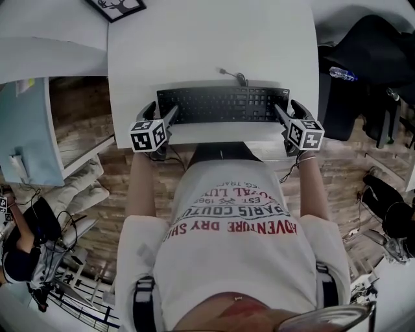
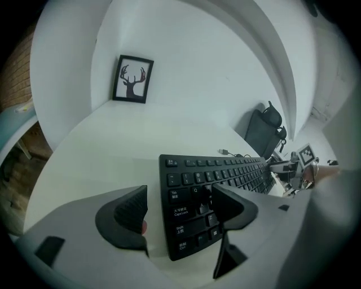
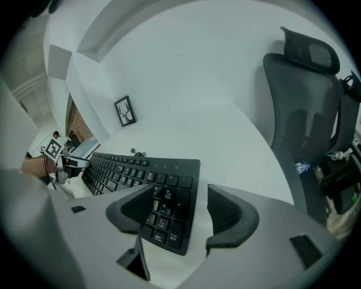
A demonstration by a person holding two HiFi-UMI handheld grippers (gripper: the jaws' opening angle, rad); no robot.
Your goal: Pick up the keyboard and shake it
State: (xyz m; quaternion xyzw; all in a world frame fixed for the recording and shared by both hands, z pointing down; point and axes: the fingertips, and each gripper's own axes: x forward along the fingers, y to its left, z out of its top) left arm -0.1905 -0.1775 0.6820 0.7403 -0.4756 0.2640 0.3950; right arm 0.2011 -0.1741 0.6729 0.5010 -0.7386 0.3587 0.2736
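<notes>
A black keyboard (image 1: 222, 105) lies flat on the white table (image 1: 194, 45), close to its front edge, with its cable (image 1: 232, 74) running toward the back. My left gripper (image 1: 162, 111) is at the keyboard's left end, open. In the left gripper view the keyboard (image 2: 220, 186) has its left edge between the jaws of the left gripper (image 2: 177, 200), one jaw over the bare table and one over the keys. My right gripper (image 1: 287, 109) is open at the right end. There the right gripper (image 3: 180, 197) straddles the edge of the keyboard (image 3: 141, 172). Neither gripper's pads press on it.
A framed deer picture (image 1: 115, 8) stands at the table's back left. A black office chair (image 1: 369, 58) sits off the table's right side, with a bottle (image 1: 342, 73) by it. A pale blue panel (image 1: 26, 130) stands to the left. The wooden floor below is cluttered.
</notes>
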